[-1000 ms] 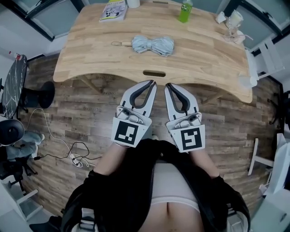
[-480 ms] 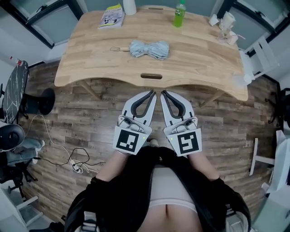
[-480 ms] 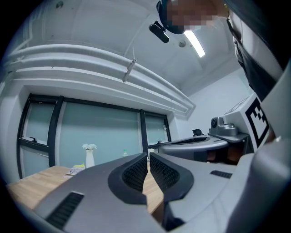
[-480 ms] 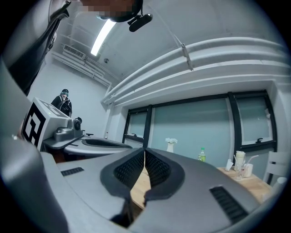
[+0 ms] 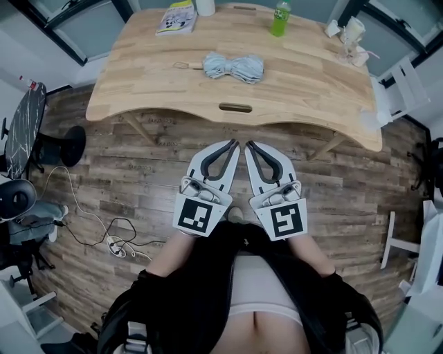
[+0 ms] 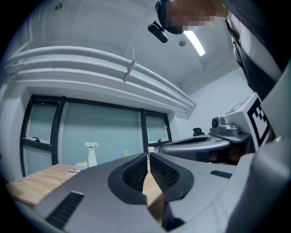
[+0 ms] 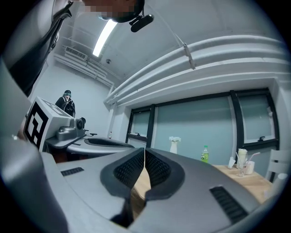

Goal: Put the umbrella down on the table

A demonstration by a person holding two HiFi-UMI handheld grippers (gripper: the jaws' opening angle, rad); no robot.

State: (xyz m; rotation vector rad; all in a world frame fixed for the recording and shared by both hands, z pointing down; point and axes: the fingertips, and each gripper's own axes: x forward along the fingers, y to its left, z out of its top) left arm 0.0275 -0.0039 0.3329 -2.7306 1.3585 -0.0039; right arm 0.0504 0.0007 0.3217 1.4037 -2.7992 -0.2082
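Note:
A folded pale blue umbrella (image 5: 233,68) lies on the wooden table (image 5: 304,90), its thin handle pointing left. My left gripper (image 5: 233,144) and right gripper (image 5: 250,145) hang side by side over the plank floor, short of the table's near edge, tips pointing at the table. Both are shut with nothing between the jaws. In the left gripper view the left gripper (image 6: 148,155) shows its ribbed pads pressed together, and the right gripper (image 7: 144,150) looks the same in its own view. The umbrella is hidden in both gripper views.
On the table's far side lie a booklet (image 5: 176,16), a green bottle (image 5: 280,19) and cups (image 5: 353,38) at the far right. A slot (image 5: 235,108) is cut near the table's front edge. A black stool (image 5: 59,145) and cables (image 5: 114,238) sit at the left on the floor.
Both grippers have drawn back a little from the table's edge, staying side by side and shut. The umbrella has stayed where it lay on the table.

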